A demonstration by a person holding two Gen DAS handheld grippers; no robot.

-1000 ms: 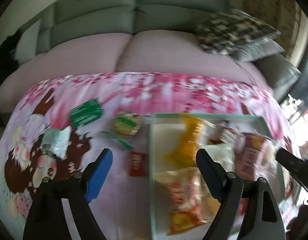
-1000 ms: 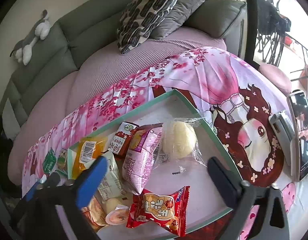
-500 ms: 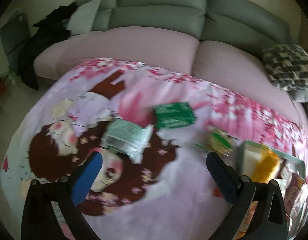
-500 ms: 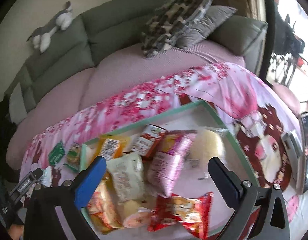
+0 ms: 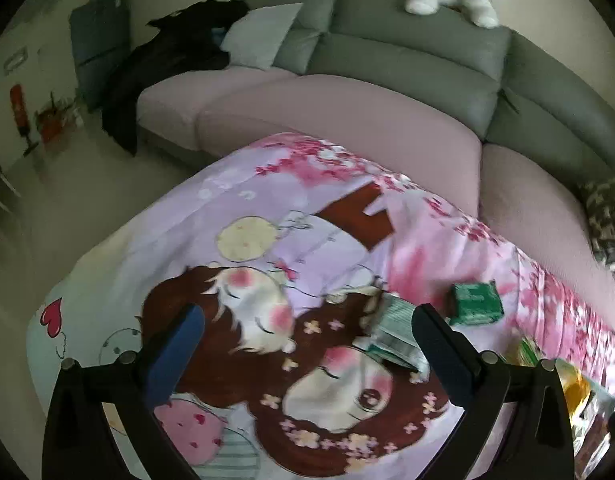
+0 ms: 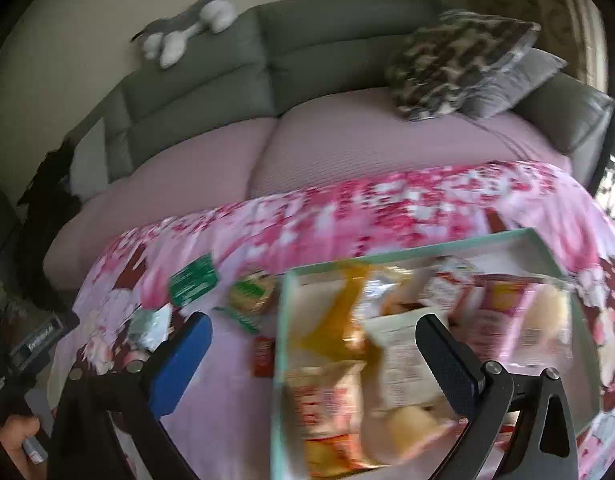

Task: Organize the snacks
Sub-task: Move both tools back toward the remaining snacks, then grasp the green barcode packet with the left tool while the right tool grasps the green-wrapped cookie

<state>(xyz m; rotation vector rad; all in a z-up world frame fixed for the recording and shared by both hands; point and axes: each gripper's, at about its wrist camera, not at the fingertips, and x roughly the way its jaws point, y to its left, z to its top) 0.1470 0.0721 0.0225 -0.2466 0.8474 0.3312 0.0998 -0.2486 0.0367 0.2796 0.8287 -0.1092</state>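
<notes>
My left gripper (image 5: 307, 344) is open and empty over the cartoon-print cloth (image 5: 267, 240). A silvery green packet (image 5: 393, 334) lies just inside its black finger, and a green box (image 5: 475, 304) sits beyond that finger. In the right wrist view my right gripper (image 6: 313, 356) is also open, hanging over the left rim of the mint tray (image 6: 281, 320), which holds several snack bags. Left of the tray on the cloth lie a small red packet (image 6: 263, 356), a round green-labelled snack (image 6: 251, 292), the green box (image 6: 193, 280) and the silvery packet (image 6: 149, 326).
A sofa with pink seat cushions (image 6: 347, 144) and grey backs runs along the far edge of the cloth. A plush toy (image 6: 187, 28) lies on top and patterned pillows (image 6: 459, 60) at the right. A hand (image 6: 15, 432) shows at the lower left edge.
Both views have swung left. The left gripper left the tray for the cloth's left end and its jaws widened. The right gripper now hangs over the tray's left rim.
</notes>
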